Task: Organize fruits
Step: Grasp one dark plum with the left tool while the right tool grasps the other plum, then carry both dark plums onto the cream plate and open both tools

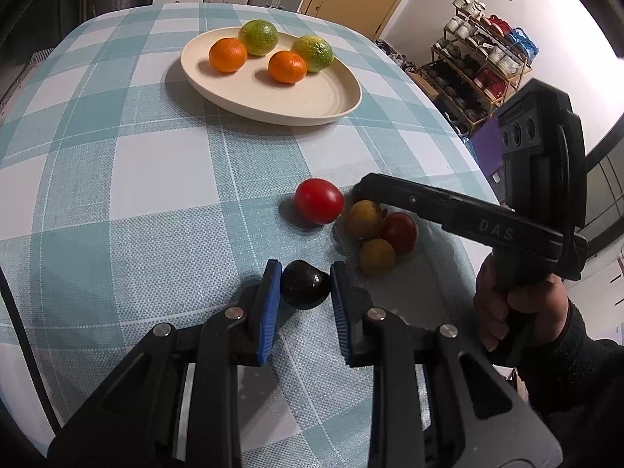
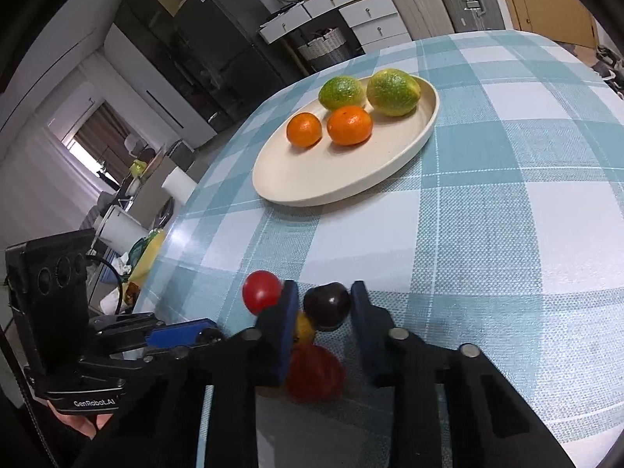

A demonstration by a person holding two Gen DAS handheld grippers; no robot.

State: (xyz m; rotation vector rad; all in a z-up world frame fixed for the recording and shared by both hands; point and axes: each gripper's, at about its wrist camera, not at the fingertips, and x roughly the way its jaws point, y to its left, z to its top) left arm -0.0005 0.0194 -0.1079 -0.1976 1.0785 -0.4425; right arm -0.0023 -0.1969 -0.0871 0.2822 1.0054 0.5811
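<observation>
In the left wrist view my left gripper (image 1: 306,273) is shut on a small black tomato (image 1: 304,288) just above the checked cloth. Ahead lie a red tomato (image 1: 319,206), two yellow ones (image 1: 364,218) and a dark red one (image 1: 399,232). My right gripper (image 1: 360,193) reaches into that cluster from the right. In the right wrist view my right gripper (image 2: 325,296) is shut on a dark tomato (image 2: 327,306), with a red tomato (image 2: 261,290) left of it, a yellow one (image 2: 304,327) behind the left finger and a blurred red one (image 2: 316,374) underneath.
A cream oval plate (image 1: 312,117) (image 2: 331,199) farther back holds two oranges (image 1: 228,54) and two green citrus fruits (image 1: 259,37). The table's right edge (image 1: 468,163) drops off beside the tomato cluster. A shoe rack (image 1: 479,70) stands beyond it.
</observation>
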